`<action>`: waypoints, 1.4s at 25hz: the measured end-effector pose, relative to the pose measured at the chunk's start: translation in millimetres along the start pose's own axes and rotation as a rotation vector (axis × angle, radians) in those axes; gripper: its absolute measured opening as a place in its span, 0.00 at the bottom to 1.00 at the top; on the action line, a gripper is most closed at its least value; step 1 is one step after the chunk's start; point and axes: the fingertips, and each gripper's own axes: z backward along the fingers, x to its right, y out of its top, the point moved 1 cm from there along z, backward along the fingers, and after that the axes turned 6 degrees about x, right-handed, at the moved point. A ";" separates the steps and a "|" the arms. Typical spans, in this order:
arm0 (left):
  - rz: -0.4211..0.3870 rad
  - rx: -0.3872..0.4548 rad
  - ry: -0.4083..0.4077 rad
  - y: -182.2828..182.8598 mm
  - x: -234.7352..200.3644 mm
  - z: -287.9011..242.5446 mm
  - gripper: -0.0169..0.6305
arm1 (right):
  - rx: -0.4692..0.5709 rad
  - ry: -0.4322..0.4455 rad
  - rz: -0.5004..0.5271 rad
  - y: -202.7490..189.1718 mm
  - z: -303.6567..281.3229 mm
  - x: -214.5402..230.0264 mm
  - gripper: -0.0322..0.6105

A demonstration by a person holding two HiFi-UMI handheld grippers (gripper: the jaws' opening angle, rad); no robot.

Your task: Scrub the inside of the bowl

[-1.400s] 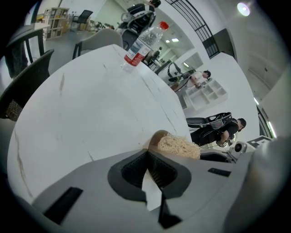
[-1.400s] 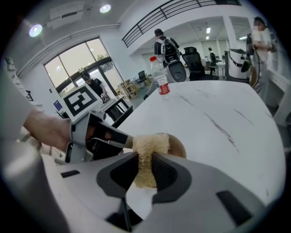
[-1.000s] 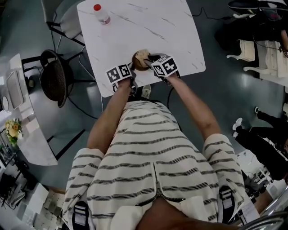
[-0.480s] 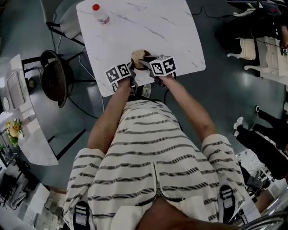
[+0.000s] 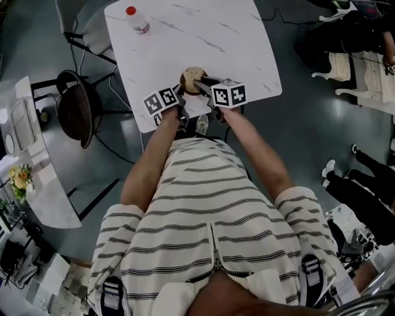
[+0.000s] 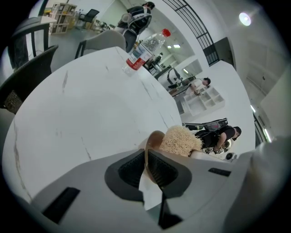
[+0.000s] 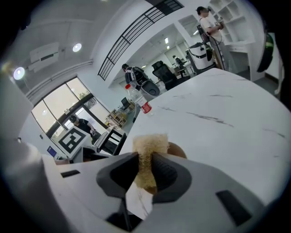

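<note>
Counter (image 5: 216,37) mostly bare: wide free room beyond the bowl (image 6: 154,138) and to its right. Only obstacle standing on it is a water bottle (image 5: 138,18), upright at the far left corner, well apart from the bowl. Near edge crowded: left claw (image 6: 146,166) clamped on bowl rim, right claw (image 7: 144,170) pinching scrubber (image 7: 149,148) at the bowl, claws just beside each other. Chair (image 5: 77,111) stands off counter's left side.

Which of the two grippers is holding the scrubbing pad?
The right gripper: its jaws pinch the pad; the left gripper clamps the bowl rim.
</note>
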 end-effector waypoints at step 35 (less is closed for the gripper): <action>-0.416 0.390 -0.220 81.0 141.1 123.2 0.05 | 0.479 -0.164 0.175 98.7 101.4 -80.9 0.20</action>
